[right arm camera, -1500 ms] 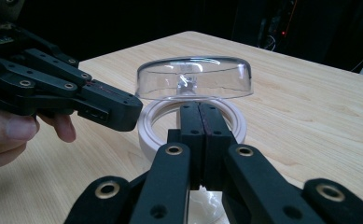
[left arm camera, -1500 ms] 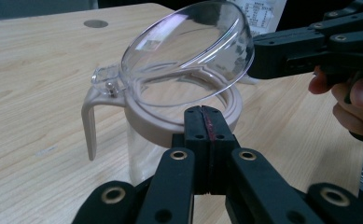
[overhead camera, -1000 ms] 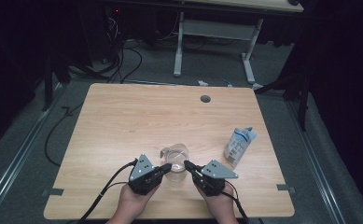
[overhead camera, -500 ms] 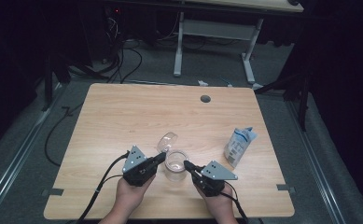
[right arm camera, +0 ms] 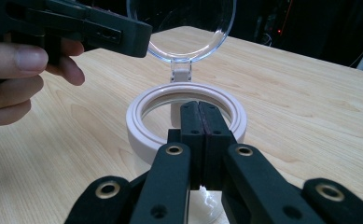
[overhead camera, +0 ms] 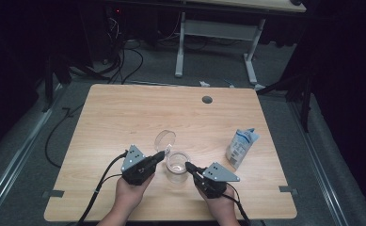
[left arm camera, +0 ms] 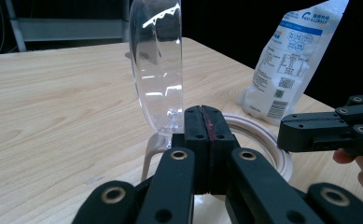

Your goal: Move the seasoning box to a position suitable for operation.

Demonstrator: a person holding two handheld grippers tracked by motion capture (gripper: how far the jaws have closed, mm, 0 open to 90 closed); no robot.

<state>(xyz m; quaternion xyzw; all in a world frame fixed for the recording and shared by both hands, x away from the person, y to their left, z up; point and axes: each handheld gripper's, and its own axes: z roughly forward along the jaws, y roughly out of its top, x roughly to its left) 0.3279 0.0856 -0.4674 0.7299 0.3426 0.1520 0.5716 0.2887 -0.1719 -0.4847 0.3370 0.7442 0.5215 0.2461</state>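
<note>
A clear jar (overhead camera: 177,162) with a white ring rim (right arm camera: 142,105) stands near the table's front edge. Its hinged clear lid (overhead camera: 165,140) stands upright, swung open away from the person. My left gripper (overhead camera: 161,155) is shut, its tips (left arm camera: 202,112) right by the hinge at the lid's base (left arm camera: 158,70), with nothing seen between the jaws. My right gripper (overhead camera: 188,166) is shut too, its tips (right arm camera: 199,106) over the near side of the rim. Whether they pinch the jar's wall is hidden.
A white and blue pouch (overhead camera: 240,147) stands to the right of the jar, also in the left gripper view (left arm camera: 291,56). The wooden table (overhead camera: 124,117) has a cable hole (overhead camera: 207,99) at the back. Dark floor, cables and a desk frame lie beyond.
The lid has swung from over the jar to upright. The left gripper drew a little to the left with it. The right gripper stayed put.
</note>
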